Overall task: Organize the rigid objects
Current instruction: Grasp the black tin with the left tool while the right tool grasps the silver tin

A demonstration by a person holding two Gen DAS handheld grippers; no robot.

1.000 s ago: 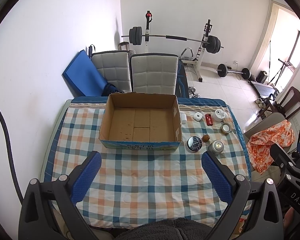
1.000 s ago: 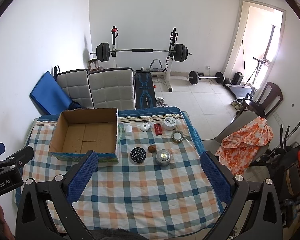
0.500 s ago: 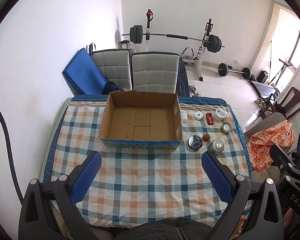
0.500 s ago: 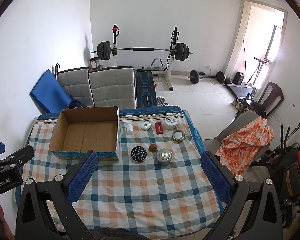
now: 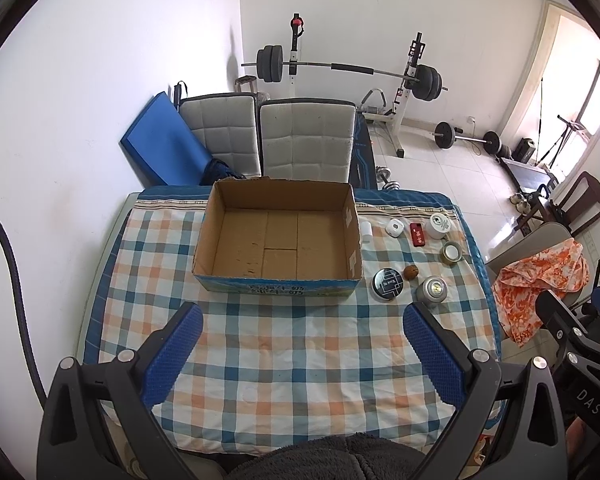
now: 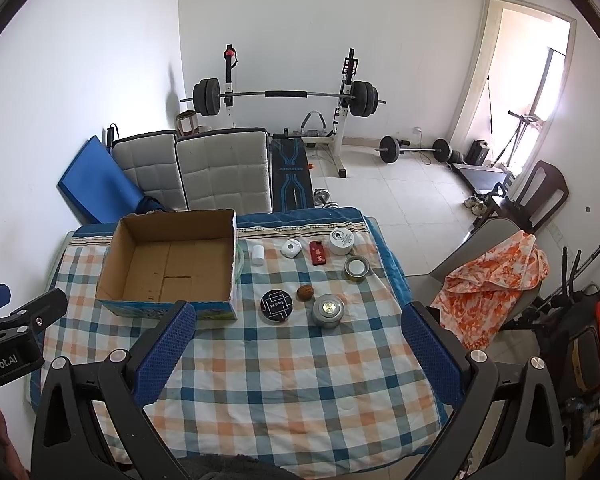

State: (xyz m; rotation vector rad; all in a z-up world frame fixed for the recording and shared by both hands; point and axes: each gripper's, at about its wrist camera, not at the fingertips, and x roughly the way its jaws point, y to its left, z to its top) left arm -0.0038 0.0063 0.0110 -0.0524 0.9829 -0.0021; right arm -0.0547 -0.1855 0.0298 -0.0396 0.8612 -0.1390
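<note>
An open, empty cardboard box (image 5: 278,202) (image 6: 168,220) stands on the checked tablecloth (image 5: 292,356) (image 6: 300,372). To its right lie several small items: a black round tin (image 5: 387,283) (image 6: 275,305), a brown nut (image 6: 305,292), a silver puck light (image 5: 431,289) (image 6: 328,309), a tape roll (image 6: 357,267), a white jar (image 6: 341,241), a red case (image 6: 318,252), a white earbud case (image 6: 291,248) and a small white cylinder (image 6: 257,254). My left gripper (image 5: 302,320) and right gripper (image 6: 298,320) are both open and empty, held high above the table's near side.
Two grey padded chairs (image 5: 306,138) stand behind the table, with a blue mat (image 5: 162,142) against the wall. A barbell rack (image 6: 284,96) stands farther back. A chair with an orange cloth (image 6: 496,276) is at the right.
Both views have shifted slightly, as the grippers drift a little; the objects on the table have not moved. Both grippers stay open.
</note>
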